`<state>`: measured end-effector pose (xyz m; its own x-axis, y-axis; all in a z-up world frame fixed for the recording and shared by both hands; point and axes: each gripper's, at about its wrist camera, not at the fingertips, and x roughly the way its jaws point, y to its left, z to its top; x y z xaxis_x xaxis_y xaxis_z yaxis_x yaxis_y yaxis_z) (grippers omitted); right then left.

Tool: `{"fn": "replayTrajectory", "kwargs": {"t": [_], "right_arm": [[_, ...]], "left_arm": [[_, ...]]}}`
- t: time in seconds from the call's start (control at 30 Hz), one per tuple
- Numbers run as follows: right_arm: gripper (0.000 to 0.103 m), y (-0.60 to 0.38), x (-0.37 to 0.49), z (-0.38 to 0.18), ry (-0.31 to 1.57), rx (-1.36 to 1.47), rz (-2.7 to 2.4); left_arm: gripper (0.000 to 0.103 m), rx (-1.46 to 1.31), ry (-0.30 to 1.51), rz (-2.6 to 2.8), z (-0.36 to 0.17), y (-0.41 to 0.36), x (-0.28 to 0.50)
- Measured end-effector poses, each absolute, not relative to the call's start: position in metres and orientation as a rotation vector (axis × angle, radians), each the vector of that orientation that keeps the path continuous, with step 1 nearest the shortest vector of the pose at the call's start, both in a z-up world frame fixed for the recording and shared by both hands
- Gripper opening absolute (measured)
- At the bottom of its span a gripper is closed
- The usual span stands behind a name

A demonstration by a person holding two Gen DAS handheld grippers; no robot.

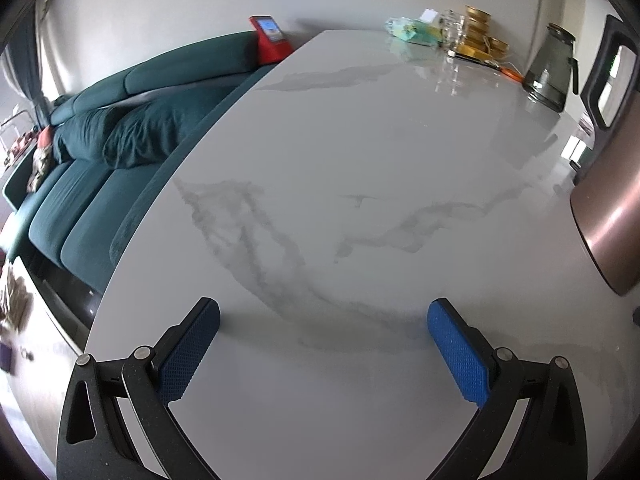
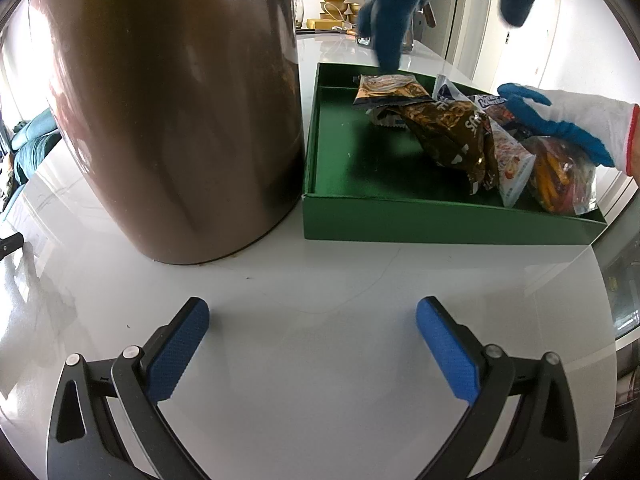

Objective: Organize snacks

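Step in hand, judged: setup. Gloved hands [image 2: 560, 120] are arranging snack packets [image 2: 452, 132] inside the green tray [image 2: 440, 224], beside a brown canister [image 2: 172, 112] on the bench [image 2: 320, 280].

Left gripper [image 1: 323, 344] and right gripper [image 2: 312, 344] are hovering, jaws spread wide, grasping nothing.

Next move likely calls for the right gripper advancing to the tray.

Packets are lying crumpled, glossy, overlapping at the tray's right side.

Snack packets [image 2: 472, 132] heaped — in green tray [image 2: 440, 224].
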<state>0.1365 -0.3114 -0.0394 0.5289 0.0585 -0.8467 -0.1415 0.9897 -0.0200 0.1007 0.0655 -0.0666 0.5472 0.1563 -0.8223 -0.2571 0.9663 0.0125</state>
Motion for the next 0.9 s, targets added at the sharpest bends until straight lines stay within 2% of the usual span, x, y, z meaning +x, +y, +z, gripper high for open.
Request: {"fn": "replayTrajectory", "kwargs": {"t": [0.9], "right_arm": [[0.103,-0.3117,0.1386,-0.0383,1.008,-0.091,0.119]], "left_arm": [[0.102,-0.148,0.957,0.314,-0.0679,0.0621,0.0994]]}}
